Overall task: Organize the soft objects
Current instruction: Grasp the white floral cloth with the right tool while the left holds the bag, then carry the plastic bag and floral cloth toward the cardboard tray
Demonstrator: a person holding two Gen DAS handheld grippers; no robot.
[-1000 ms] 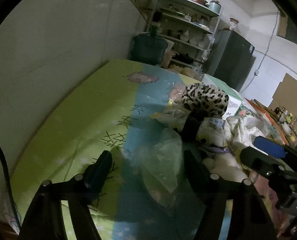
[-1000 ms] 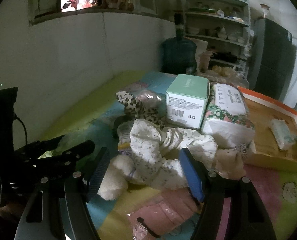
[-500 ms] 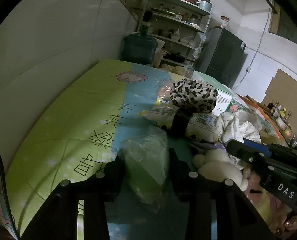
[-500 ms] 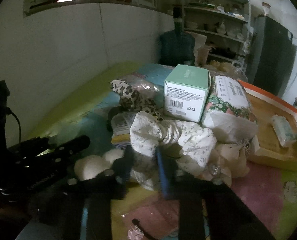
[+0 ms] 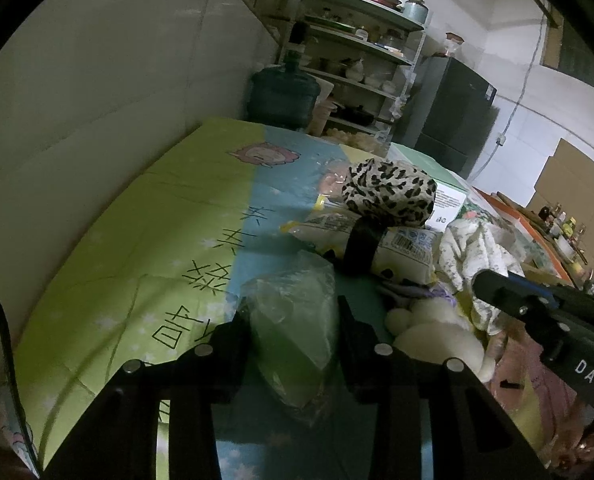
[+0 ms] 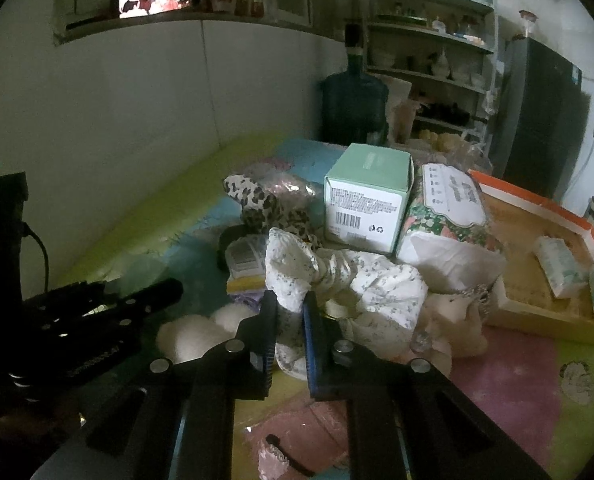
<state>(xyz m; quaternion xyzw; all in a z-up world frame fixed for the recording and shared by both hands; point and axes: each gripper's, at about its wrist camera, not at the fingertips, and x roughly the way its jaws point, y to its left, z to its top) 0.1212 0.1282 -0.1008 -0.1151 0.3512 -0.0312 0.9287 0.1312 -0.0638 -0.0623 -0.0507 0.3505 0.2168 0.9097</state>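
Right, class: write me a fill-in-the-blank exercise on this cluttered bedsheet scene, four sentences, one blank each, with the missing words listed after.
1. The left gripper is shut on a crumpled clear ____ bag.
2. The right gripper pinches a white ____-print cloth.
3. The mint-green cardboard box stands directly ____ the floral tissue pack.
4. The dark water jug stands ____ the mint-green cardboard box.

Missing words: plastic; floral; beside; behind

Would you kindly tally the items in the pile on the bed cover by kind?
Cloth pieces: 2, leopard-print cloth, floral cloth
Plush toy: 1
Plastic-wrapped green bundle: 1
Boxes: 1, green box
Tissue packs: 1, floral tissue pack
Total: 6
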